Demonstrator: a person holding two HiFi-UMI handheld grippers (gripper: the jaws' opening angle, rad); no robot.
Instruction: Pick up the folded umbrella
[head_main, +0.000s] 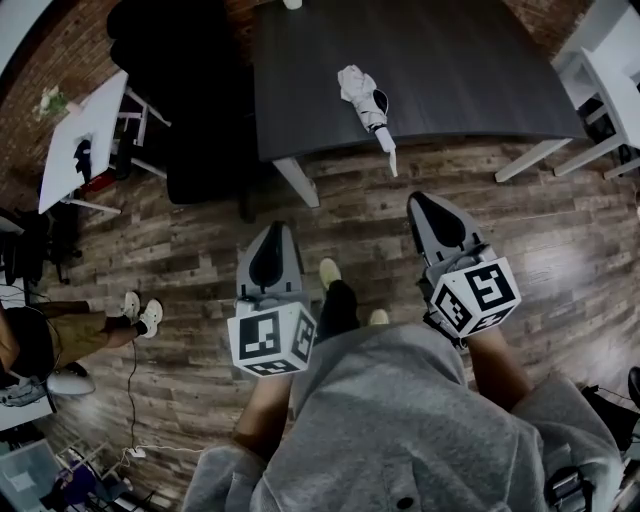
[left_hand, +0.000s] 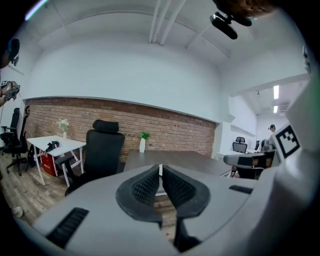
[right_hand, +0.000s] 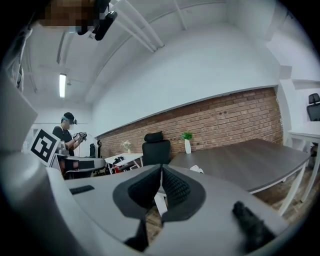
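Observation:
The folded umbrella (head_main: 362, 98), white with a black band, lies on the dark table (head_main: 470, 70) near its front edge, and its pale handle (head_main: 388, 158) sticks out over that edge. In the right gripper view a white bit of the umbrella (right_hand: 196, 169) shows on the tabletop just beyond the jaws. Both grippers hang over the wooden floor short of the table, apart from the umbrella. My left gripper (head_main: 277, 228) (left_hand: 161, 172) is shut with nothing in it. The right gripper (head_main: 422, 200) (right_hand: 161, 171) is likewise shut and empty, a little right of the handle.
A black office chair (head_main: 190, 100) stands at the table's left end, with a white desk (head_main: 85, 135) beyond it. More white desks (head_main: 600, 70) are at the right. A white table leg (head_main: 297, 180) slants down ahead of the left gripper. A seated person's legs (head_main: 90, 330) are at the far left.

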